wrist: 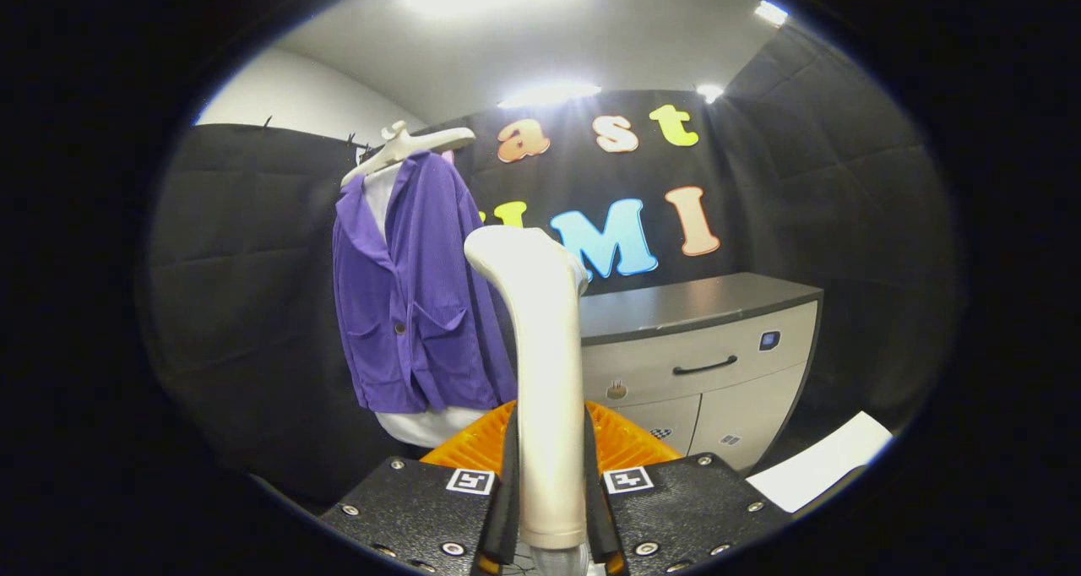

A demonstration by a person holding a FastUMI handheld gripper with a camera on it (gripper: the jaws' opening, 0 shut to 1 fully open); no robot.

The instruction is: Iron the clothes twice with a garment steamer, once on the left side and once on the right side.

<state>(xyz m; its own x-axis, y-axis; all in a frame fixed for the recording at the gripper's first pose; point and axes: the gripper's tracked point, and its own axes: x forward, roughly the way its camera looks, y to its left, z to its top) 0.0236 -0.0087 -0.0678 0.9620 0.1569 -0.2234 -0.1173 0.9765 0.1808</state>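
Observation:
A cream-white garment steamer (545,348) stands upright between my fingers, its handle clamped on both sides. My gripper (550,491) is shut on it. The steamer's head bends toward a purple jacket (414,297) that hangs over a white shirt on a pale hanger (405,147). The jacket hangs beyond the fingers and a little to the left of the steamer, with a gap between the head and the cloth. Its right edge is partly hidden behind the steamer.
An orange basket (473,445) sits low behind the fingers, under the clothes. A cabinet with a dark top (692,306), a drawer handle and doors stands to the right. A white sheet (819,462) lies at the lower right.

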